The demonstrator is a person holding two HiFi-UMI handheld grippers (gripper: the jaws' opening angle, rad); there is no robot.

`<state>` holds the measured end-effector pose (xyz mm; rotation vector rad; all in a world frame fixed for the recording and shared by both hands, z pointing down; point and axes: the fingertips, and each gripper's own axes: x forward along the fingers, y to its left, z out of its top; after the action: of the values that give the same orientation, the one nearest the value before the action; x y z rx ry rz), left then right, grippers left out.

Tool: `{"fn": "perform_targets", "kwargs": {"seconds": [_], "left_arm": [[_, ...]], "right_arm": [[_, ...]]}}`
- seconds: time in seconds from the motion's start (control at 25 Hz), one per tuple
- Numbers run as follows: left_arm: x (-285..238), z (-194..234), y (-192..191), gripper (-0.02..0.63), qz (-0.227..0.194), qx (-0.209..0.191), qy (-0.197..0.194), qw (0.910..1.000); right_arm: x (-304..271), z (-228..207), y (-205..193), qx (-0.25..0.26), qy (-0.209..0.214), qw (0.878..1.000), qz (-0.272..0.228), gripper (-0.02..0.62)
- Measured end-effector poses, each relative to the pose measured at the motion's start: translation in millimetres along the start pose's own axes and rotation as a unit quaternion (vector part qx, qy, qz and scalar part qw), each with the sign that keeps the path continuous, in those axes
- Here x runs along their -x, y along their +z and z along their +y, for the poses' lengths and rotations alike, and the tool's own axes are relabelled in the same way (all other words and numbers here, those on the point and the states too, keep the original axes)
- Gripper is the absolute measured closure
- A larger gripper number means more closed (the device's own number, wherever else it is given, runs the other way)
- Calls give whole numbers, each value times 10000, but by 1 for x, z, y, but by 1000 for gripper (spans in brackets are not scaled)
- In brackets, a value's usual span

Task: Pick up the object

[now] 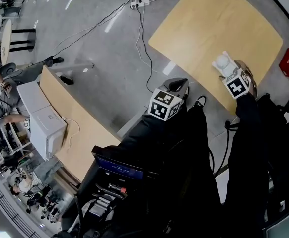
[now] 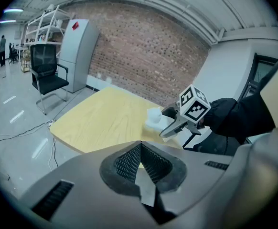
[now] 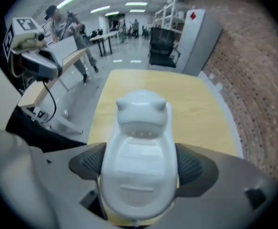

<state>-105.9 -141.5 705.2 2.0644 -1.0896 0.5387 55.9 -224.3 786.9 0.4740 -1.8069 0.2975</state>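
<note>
Right gripper [image 3: 140,167] fingers [image 3: 89,163] pinch white animal-shaped object [image 3: 140,137] over tabletop [image 1: 219,29], head view 2 o'clock. Left gripper [image 2: 141,165] fingers [image 2: 127,163] pressed together, empty.

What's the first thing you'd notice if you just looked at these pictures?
The white plastic animal-shaped figure with little ears jumps out first, clamped between the jaws of the right hand-held gripper at the near edge of the light wooden table. The left hand-held gripper is held off the table, to its left, with its jaws together and nothing between them.
</note>
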Motion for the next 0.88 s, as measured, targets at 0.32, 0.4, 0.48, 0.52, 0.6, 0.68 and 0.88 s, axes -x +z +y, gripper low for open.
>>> {"fn": "perform_targets", "kwargs": {"seconds": [0.32, 0.4, 0.48, 0.52, 0.6, 0.68, 0.88], "left_arm": [[16, -41, 59, 606, -585, -510, -238, 9967], [22, -56, 79, 606, -795, -645, -283, 9943], [31, -70, 100, 606, -1021, -772, -323, 9912], [36, -77, 110, 606, -1130, -828, -345, 9895], [45, -91, 131, 606, -1339, -950, -404, 9856], [54, -103, 153, 606, -1558, -1090, -474, 9806], [77, -134, 194, 606, -2036, -1364, -568, 9679]], "right_arm": [[144, -13, 29, -1710, -1171, 9490, -2375, 158], [178, -12, 29, -1886, -1401, 9324, -2746, 158], [210, -9, 30, -2105, -1543, 9127, -3143, 156], [226, -8, 31, -2229, -1586, 9017, -3348, 157], [259, -8, 32, -2494, -1657, 8761, -3779, 156], [293, -10, 33, -2730, -1726, 8459, -4245, 156], [369, -10, 33, -3015, -1724, 7775, -5243, 156]]}}
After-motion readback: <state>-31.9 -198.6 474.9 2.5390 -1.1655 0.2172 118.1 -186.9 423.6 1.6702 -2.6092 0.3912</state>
